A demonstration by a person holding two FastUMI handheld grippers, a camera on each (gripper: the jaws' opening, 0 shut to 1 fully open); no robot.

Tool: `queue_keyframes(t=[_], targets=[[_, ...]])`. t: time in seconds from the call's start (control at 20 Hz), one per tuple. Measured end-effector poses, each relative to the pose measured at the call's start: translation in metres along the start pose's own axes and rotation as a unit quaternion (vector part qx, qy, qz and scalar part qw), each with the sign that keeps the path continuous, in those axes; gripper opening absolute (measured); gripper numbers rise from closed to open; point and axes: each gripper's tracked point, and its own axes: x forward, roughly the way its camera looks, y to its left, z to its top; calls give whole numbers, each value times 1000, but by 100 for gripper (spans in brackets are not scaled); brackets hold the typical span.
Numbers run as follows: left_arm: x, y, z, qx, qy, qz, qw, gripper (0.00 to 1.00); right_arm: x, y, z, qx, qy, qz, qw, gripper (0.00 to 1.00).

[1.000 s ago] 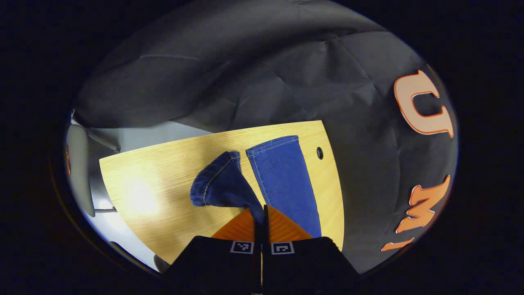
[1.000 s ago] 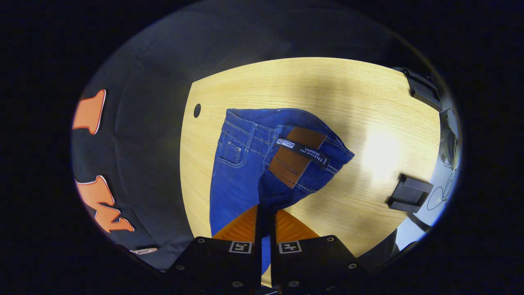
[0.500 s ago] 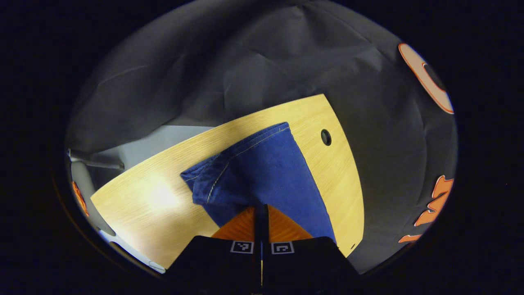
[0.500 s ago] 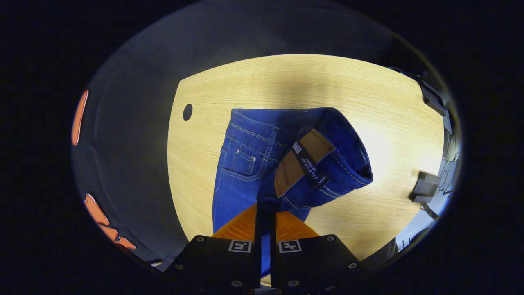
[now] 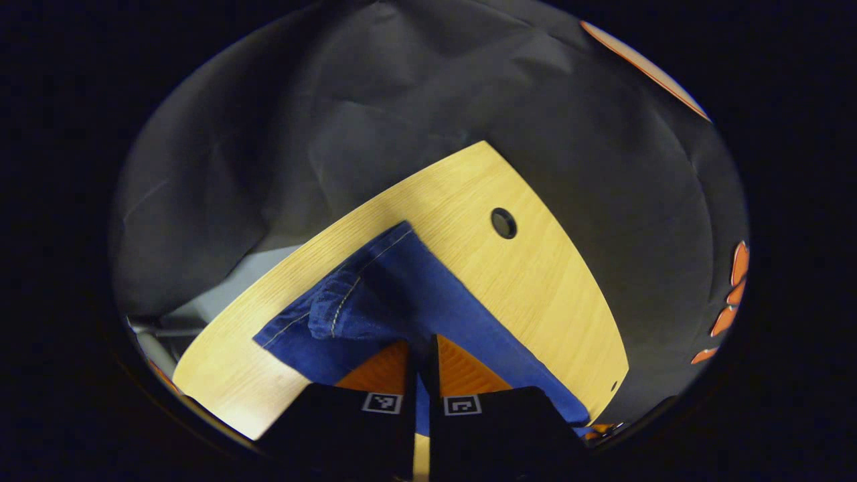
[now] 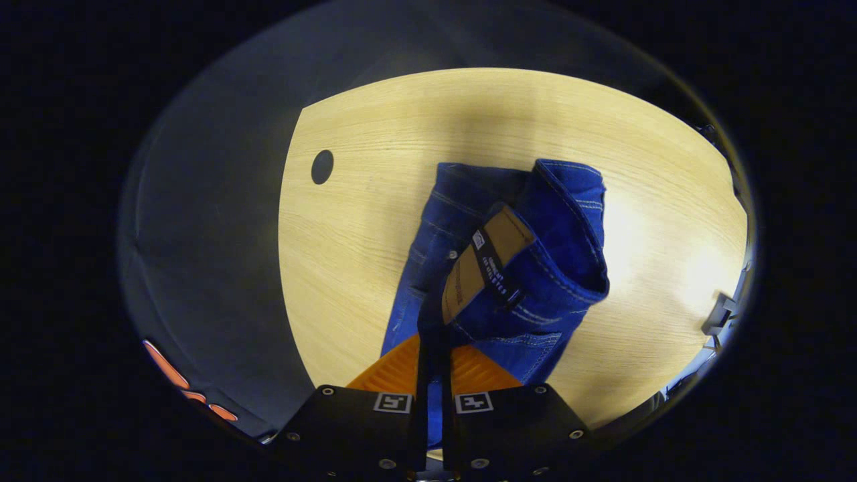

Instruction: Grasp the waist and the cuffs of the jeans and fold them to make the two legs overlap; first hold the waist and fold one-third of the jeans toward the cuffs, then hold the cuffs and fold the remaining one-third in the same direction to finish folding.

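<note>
The left gripper has its fingers pinched tight on a cuff of the jeans, near the worktop corner. The right gripper fingers clamp the waist, lifted and curled over the leg, mid-worktop.

Recording booth: black cloth wall, wooden table
</note>
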Motion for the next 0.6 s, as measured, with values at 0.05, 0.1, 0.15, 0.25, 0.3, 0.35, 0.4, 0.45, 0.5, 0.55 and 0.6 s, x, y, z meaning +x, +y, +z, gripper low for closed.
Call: queue_keyframes(t=[0.05,0.1,0.15,0.25,0.3,0.35,0.4,0.45,0.5,0.55,0.6], targets=[[-7,-6,8,11,-22,-5,1000,24,-3,14,1,5,0,27,1000,10],[-6,-15,22,18,-54,-16,998,47,-7,28,9,7,-9,54,998,6],[-23,-16,33,22,-84,-16,996,57,-10,44,16,13,-23,86,996,23],[-34,-24,37,36,-103,-17,994,55,-29,56,29,6,-48,112,993,26],[-43,-30,34,39,-109,-26,993,63,-35,53,35,-13,-62,108,992,38],[-49,-41,38,44,-127,-41,990,71,-41,48,42,-38,-80,101,991,41],[-56,-52,46,52,-152,-54,986,80,-44,43,47,-60,-94,95,989,33],[-64,-60,49,64,-179,-59,980,86,-44,40,49,-77,-104,94,987,54],[-70,-63,53,76,-198,-60,975,95,-44,35,50,-89,-111,90,986,59],[-82,-68,53,91,-217,-58,970,95,-44,30,51,-103,-117,85,984,69],[-95,-74,54,104,-234,-56,965,95,-46,24,52,-118,-124,77,982,63]])
